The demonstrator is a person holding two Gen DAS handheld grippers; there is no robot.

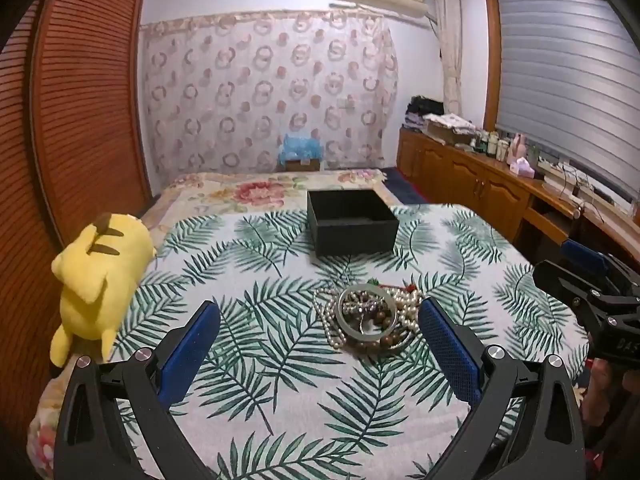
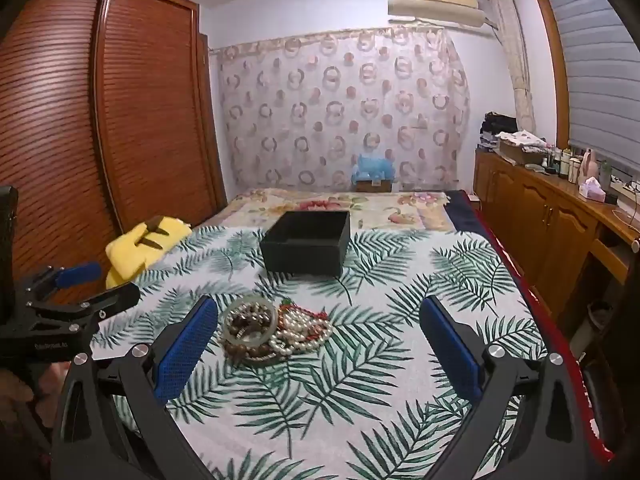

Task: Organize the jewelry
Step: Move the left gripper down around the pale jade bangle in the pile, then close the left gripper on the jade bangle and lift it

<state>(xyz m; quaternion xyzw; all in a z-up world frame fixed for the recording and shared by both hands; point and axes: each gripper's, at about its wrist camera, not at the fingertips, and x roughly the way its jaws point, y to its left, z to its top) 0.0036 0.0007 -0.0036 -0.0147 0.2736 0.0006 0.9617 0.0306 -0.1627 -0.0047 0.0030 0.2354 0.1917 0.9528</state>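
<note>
A heap of jewelry [image 1: 366, 318] lies on the leaf-print bedspread [image 1: 280, 264]: a pale bangle [image 1: 367, 312], pearl strands [image 1: 332, 320] and brown wooden beads. In the right wrist view the same heap of jewelry [image 2: 272, 330] shows the bangle [image 2: 250, 322] and pearls [image 2: 304, 328]. An open black box [image 1: 352, 220] stands beyond it, seemingly empty; the black box [image 2: 306, 242] is farther up the bed in the right wrist view. My left gripper [image 1: 320, 344] is open, the heap near its right finger. My right gripper [image 2: 320, 344] is open, the heap by its left finger. Neither holds anything.
A yellow plush toy [image 1: 100, 280] lies at the bed's left edge beside a wooden louvred wardrobe [image 1: 80, 100]. Wooden cabinets [image 1: 480, 184] with bottles and clutter line the right wall under a window blind. A floral sheet [image 1: 248, 192] covers the far bed.
</note>
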